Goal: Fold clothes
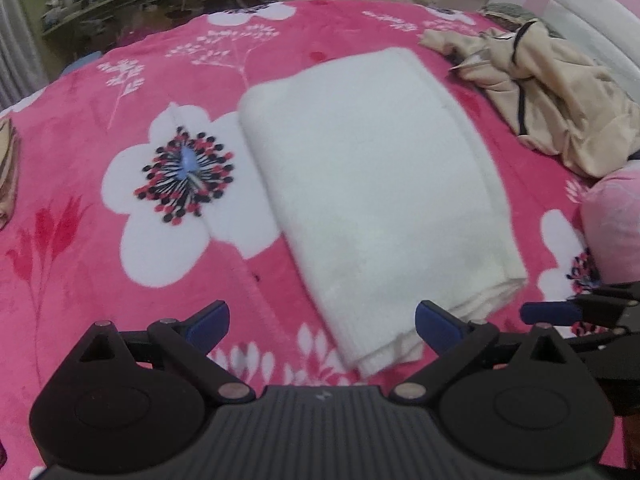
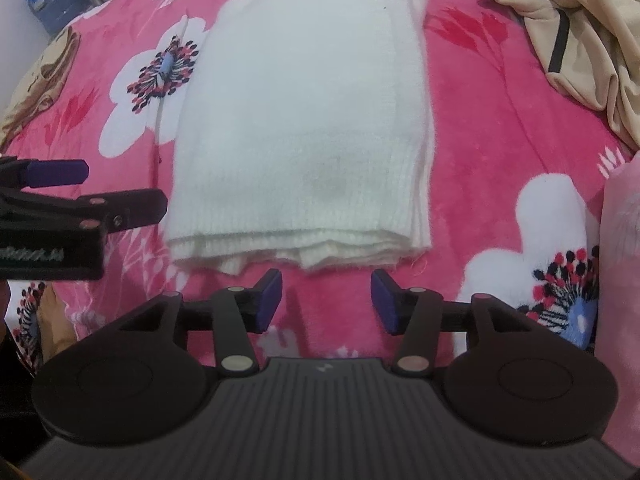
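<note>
On the floral blanket, both hand-held grippers, left and right, gape before the folded white sweater

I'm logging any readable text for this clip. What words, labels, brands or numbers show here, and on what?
No text can be read in either view.
Left hand-held gripper: pale lettering on its side in the right wrist view, too blurred to read.
Both gripper bodies: a small pale mark at top centre, a logo, not letters.
White folded garment, pink floral blanket, beige garment: no print seen.

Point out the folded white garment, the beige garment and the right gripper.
Folded white garment (image 2: 304,120), right wrist view, top layer.
Beige garment (image 1: 552,92), left wrist view, crumpled middle.
Right gripper (image 2: 326,300), right wrist view, between fingertips.
</note>
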`<state>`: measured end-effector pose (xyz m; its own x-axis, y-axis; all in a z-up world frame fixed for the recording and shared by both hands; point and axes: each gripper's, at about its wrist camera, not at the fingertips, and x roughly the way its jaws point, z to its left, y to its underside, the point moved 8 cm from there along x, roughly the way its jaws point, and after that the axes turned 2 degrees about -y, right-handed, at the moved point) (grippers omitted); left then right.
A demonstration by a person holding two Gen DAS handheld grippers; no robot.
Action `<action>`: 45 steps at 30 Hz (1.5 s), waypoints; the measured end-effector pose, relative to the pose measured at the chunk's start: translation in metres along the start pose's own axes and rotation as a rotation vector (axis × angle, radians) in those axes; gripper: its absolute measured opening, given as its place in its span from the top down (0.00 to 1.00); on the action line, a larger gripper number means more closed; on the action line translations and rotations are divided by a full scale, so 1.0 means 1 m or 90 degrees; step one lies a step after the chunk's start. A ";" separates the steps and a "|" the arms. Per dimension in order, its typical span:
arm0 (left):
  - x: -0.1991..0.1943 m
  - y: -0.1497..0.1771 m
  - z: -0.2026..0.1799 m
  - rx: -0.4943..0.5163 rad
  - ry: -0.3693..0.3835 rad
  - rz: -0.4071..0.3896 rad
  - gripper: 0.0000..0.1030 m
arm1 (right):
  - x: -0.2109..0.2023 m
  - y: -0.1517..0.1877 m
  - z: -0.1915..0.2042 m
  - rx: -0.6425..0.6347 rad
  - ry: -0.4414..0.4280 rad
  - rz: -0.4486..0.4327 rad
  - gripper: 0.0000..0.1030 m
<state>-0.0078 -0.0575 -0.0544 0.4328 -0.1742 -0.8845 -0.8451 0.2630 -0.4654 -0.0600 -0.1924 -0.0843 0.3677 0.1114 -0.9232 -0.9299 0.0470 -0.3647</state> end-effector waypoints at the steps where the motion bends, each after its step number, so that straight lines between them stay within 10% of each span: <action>1: 0.000 0.000 0.001 -0.004 -0.003 0.000 0.03 | 0.000 0.000 0.001 -0.003 0.001 0.000 0.52; 45: 0.000 0.001 0.000 0.002 -0.031 -0.008 0.03 | -0.003 0.000 0.007 -0.039 0.008 -0.002 0.45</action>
<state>-0.0089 -0.0568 -0.0546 0.4587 -0.1312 -0.8788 -0.8385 0.2635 -0.4770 -0.0612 -0.1860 -0.0805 0.3715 0.0981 -0.9232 -0.9271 -0.0136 -0.3745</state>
